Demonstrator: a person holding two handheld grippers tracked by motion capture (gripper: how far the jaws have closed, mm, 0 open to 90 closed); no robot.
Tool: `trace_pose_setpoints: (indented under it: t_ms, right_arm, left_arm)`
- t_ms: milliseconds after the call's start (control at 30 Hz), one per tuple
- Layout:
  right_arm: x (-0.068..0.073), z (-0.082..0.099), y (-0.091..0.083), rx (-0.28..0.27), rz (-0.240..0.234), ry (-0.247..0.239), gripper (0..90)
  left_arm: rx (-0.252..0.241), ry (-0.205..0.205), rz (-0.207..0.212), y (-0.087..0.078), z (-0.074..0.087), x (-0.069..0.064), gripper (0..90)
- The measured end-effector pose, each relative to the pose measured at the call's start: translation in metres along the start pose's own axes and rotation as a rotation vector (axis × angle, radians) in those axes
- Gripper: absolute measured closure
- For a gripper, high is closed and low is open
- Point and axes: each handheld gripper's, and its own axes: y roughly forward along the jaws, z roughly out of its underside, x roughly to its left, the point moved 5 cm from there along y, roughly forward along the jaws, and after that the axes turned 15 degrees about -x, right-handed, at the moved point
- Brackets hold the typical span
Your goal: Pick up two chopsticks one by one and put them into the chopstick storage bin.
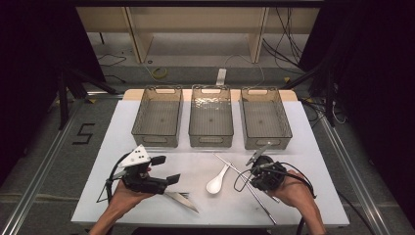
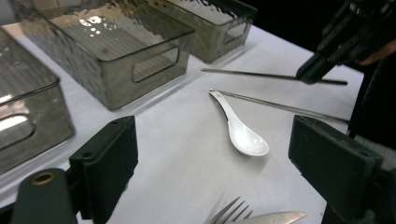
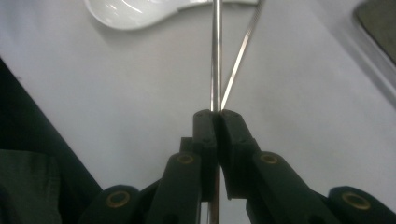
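Note:
My right gripper (image 1: 253, 175) (image 3: 216, 114) is shut on a thin metal chopstick (image 1: 227, 162) (image 3: 215, 56), which runs straight out from its fingertips a little above the table. A second chopstick (image 1: 262, 205) (image 3: 243, 51) lies on the white table beside it at a slant. Left of them a white ceramic spoon (image 1: 218, 182) (image 2: 240, 128) rests bowl up. My left gripper (image 1: 167, 169) (image 2: 219, 158) stands open with nothing between its jaws, above a fork (image 2: 229, 212) and a serrated knife (image 1: 183, 199) (image 2: 271, 217). The left gripper view also has the right gripper (image 2: 312, 74) holding its chopstick (image 2: 261, 74).
Three clear grey plastic bins (image 1: 155, 139) (image 1: 210, 141) (image 1: 268, 142) stand in a row along the back of the white table (image 1: 313, 196), all with nothing inside. Dark floor, cables and a wooden frame lie beyond the table's far edge.

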Motion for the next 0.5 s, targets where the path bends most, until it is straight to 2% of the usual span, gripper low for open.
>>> trace_pose_setpoints:
  t_ms: [33,67,100,200,233,367,500]
  right_arm:
    - [0.004,-0.003,0.0,-0.002,-0.007,-0.004,86.0]
    - [0.012,-0.01,0.0,-0.007,-0.019,-0.035,86.1]
    - [0.015,-0.012,0.001,-0.005,-0.023,-0.043,86.0]
    - [0.02,-0.016,0.002,-0.011,-0.036,-0.071,86.0]
    - [0.025,-0.02,0.003,-0.009,-0.044,-0.093,86.1]
    - [0.031,-0.024,0.006,-0.009,-0.064,-0.118,86.0]
    - [0.037,-0.027,0.009,-0.004,-0.079,-0.145,86.0]
  left_arm:
    - [0.005,0.01,0.0,0.004,-0.001,-0.003,15.2]
    - [0.014,0.016,0.01,0.008,-0.001,-0.005,15.3]
    - [0.022,0.02,0.016,0.011,-0.001,-0.007,15.2]
    - [0.072,0.07,0.031,0.023,0.0,-0.012,15.3]
    - [0.079,0.076,0.043,0.026,0.0,-0.013,15.5]
    - [0.102,0.116,0.071,0.035,0.001,-0.018,16.1]
    - [0.138,0.143,0.132,0.044,0.001,-0.027,17.1]
